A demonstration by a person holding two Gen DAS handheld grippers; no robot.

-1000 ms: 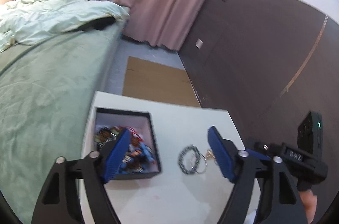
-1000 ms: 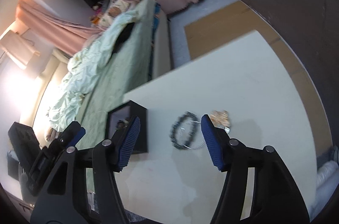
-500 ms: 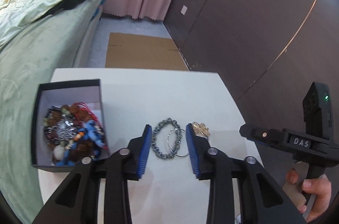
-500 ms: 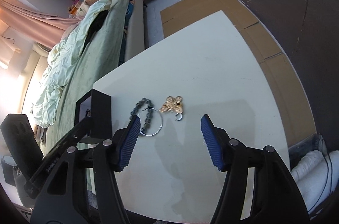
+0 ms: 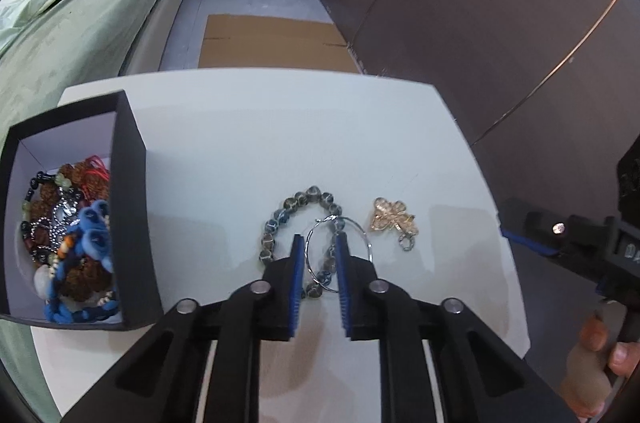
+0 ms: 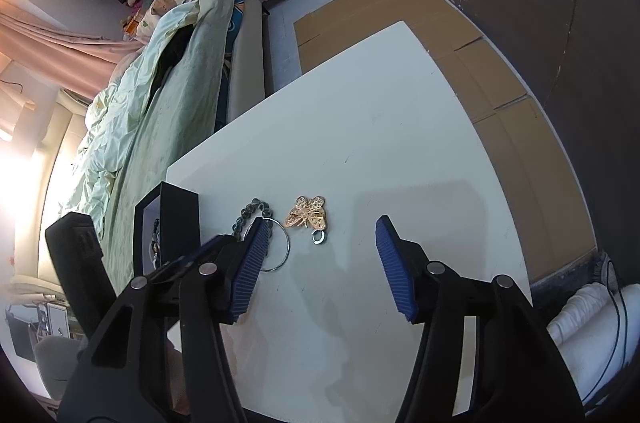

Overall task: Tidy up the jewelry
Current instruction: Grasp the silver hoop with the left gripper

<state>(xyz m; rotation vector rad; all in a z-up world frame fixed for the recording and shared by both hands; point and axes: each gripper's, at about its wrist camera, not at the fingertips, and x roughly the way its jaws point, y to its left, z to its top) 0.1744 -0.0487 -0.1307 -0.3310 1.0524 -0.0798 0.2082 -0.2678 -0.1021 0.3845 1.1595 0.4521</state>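
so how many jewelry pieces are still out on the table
3: a bead bracelet and a hoop, both between the left gripper fingers, and a butterfly brooch to their right. More lie in the box.

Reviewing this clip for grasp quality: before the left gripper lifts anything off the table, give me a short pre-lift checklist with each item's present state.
1. Left gripper centred over the beaded bracelet: ok, the fingers straddle the bracelet's right-hand side.
2. Only one item between the fingers: not ok, the silver hoop overlaps the bracelet and also lies in the gap.
3. Firm grip: cannot tell, the fingers stand narrow, but contact with the beads is unclear.
4. Right gripper out of the way: ok, open and off to the side.
5. Butterfly brooch clear of the grasp: ok, it lies apart on the table.
6. Black box open to receive: ok, already partly filled.
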